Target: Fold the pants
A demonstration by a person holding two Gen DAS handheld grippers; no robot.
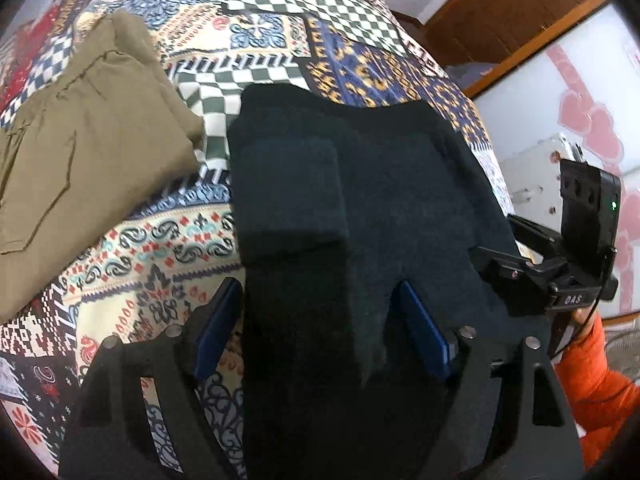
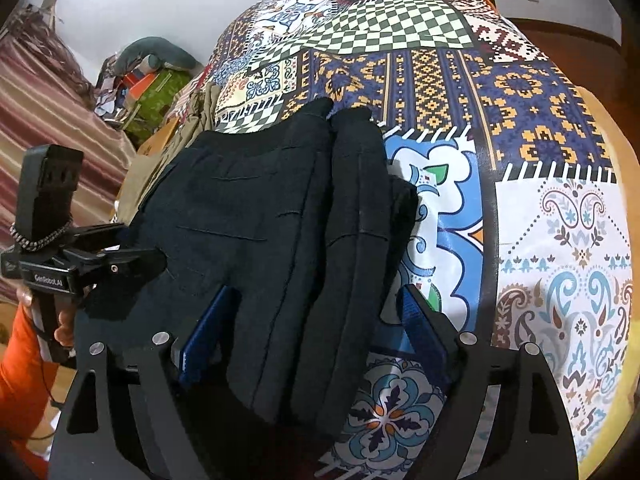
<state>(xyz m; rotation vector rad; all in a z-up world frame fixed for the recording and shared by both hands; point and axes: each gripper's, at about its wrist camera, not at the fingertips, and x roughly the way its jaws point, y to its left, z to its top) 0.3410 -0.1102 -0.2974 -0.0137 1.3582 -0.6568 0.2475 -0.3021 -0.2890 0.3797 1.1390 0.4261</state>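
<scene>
On patterned cloth (image 2: 560,240): folded black pants (image 2: 260,220); left tongs (image 1: 316,332), right tongs (image 2: 316,332) spread, gripping nothing.

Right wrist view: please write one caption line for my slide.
Open right gripper above folded black fabric pants on a colourful patchwork-print tablecloth.

Right gripper (image 2: 316,320) agape over folded black pants (image 2: 280,220).

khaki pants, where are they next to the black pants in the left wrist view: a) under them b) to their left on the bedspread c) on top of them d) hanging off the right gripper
b: the folded khaki pants lie on the patterned bedspread, left of the black pants.
</scene>
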